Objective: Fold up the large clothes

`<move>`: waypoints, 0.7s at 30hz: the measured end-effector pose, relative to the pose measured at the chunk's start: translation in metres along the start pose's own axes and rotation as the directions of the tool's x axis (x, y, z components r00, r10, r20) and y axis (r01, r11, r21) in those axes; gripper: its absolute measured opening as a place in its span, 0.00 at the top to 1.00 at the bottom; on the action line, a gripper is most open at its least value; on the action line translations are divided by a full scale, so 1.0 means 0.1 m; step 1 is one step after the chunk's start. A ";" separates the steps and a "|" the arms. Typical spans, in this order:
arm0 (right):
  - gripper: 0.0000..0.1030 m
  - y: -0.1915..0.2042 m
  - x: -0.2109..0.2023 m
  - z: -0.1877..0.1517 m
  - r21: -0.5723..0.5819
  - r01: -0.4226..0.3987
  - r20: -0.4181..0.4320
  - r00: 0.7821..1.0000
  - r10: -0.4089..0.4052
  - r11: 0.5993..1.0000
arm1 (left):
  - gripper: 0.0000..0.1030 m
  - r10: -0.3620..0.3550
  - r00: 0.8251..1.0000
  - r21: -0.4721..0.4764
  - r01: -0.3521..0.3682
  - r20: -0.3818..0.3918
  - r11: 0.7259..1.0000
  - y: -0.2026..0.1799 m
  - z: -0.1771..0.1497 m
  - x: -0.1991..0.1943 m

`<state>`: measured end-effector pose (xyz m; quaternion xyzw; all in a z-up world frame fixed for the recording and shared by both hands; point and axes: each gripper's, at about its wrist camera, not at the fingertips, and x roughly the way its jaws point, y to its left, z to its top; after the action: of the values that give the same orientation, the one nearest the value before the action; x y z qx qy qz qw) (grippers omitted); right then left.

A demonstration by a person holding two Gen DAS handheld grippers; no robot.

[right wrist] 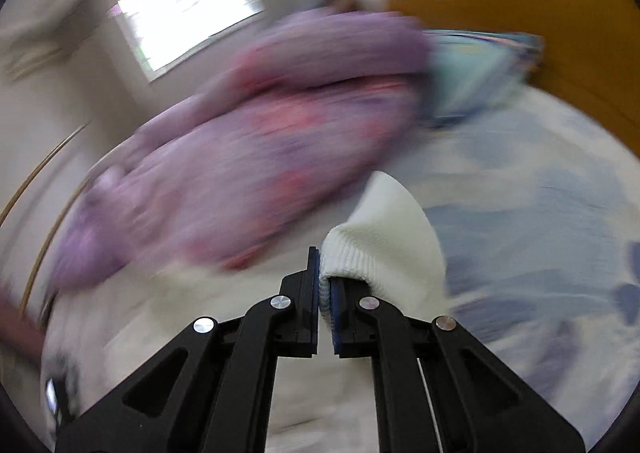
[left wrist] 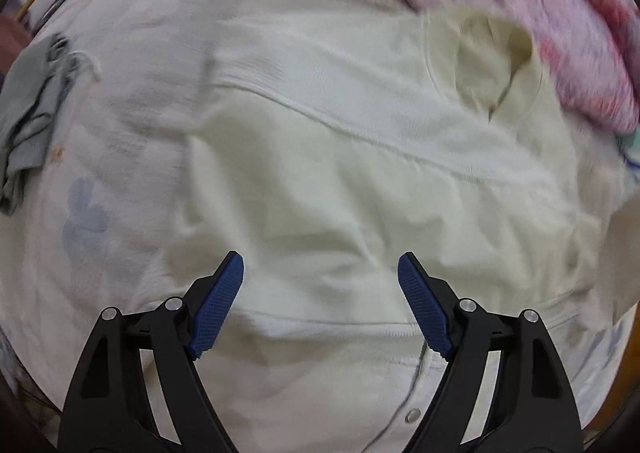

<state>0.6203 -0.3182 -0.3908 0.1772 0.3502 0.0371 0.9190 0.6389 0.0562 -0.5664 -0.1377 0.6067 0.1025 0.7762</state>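
A large cream-white knit garment (left wrist: 340,173) lies spread on a bed and fills the left wrist view. Its neck opening (left wrist: 492,65) is at the upper right and a snap-button placket (left wrist: 412,409) at the bottom. My left gripper (left wrist: 320,285) is open and empty, just above the cloth near the ribbed hem. My right gripper (right wrist: 325,285) is shut on a ribbed cuff or edge of the white garment (right wrist: 384,237) and holds it lifted. The right wrist view is heavily blurred.
A pink and purple floral blanket (left wrist: 552,21) lies bunched at the upper right of the garment and shows in the right wrist view (right wrist: 248,157). A grey cloth (left wrist: 28,125) lies at the left. The bed sheet (right wrist: 540,233) is white with blue prints. An orange headboard (right wrist: 540,13) stands behind.
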 end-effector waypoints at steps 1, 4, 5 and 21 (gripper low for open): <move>0.96 0.29 0.08 -0.11 -0.023 -0.059 -0.028 0.998 0.058 0.998 | 0.22 -0.009 1.000 -0.015 0.010 0.013 1.000 0.07 0.01 -0.08; 0.95 1.07 0.39 -0.59 -0.049 -0.197 -0.149 0.971 0.188 0.979 | 0.22 -0.018 0.998 -0.068 0.022 0.061 0.997 0.35 0.05 -0.33; 0.93 1.27 0.54 -0.77 -0.054 -0.216 -0.207 0.958 0.201 0.975 | 0.22 -0.017 0.998 -0.082 0.022 0.067 0.996 0.45 0.05 -0.39; 0.43 0.71 0.40 -1.15 -0.062 0.068 -0.338 0.937 -0.085 0.996 | 0.22 -0.135 0.990 0.096 0.130 0.047 0.987 -0.23 0.10 -0.30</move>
<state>0.5790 -0.2097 -0.4709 0.1317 0.5092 0.0401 0.8496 0.6480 0.0383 -0.5331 -0.1388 0.5794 0.0259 0.8027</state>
